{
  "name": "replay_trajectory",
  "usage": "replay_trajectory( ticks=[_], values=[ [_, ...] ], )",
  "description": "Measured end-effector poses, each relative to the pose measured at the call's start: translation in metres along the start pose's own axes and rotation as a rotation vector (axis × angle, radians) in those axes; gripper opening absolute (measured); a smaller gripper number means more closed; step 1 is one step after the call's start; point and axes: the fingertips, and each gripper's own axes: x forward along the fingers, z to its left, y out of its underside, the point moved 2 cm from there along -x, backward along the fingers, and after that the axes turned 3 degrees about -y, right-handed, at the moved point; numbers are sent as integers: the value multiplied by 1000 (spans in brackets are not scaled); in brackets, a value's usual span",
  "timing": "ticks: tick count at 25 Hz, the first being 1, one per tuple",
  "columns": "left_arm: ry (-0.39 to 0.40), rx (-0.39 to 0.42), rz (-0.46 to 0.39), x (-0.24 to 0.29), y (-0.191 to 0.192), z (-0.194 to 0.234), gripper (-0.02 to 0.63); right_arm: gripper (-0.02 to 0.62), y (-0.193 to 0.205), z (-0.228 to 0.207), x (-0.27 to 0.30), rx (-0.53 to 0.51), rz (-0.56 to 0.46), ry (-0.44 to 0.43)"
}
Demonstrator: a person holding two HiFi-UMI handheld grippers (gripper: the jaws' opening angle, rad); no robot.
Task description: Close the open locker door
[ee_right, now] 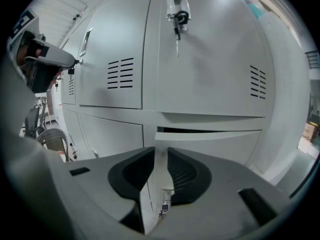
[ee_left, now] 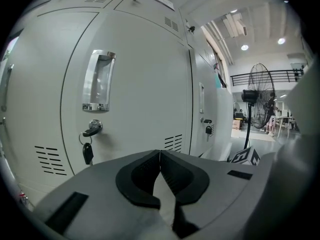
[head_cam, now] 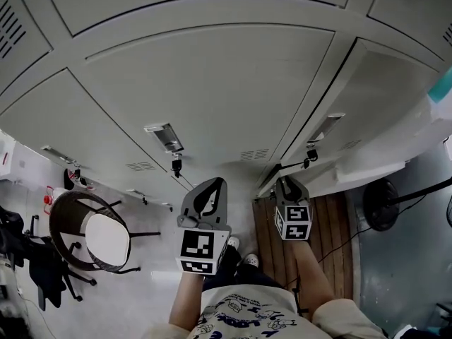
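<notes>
Locker door (ee_right: 210,146) ajar | right gripper (ee_right: 160,151) clamped on its edge | left gripper (ee_left: 160,154) jaws together, empty

shirt print (head_cam: 244,321) too blurred to read

Round chair (head_cam: 107,240) on pale floor, pedestal fan (ee_left: 260,91) standing apart, wooden slat mat (head_cam: 337,221) underfoot.

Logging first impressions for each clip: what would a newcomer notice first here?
The right gripper clamps the edge of the open locker door, right of centre before the grey lockers. To its left, the left gripper is shut and empty, facing a closed locker with keys hanging from its lock; a fan stands far right.
</notes>
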Motion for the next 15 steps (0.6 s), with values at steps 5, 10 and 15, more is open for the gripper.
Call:
replay_trajectory(
  ticks=[5,10,15],
  values=[
    [-23,-9,6,-1,3,7,3,77,-4,-1,12,9,-4,-11],
    [-39,-18,10,-1,6,11,3,75,-3,-4,22,10,7,-12],
    [-51,-20,14,-1,7,14,3,37,-5,-9,29,14,5,1]
  ],
)
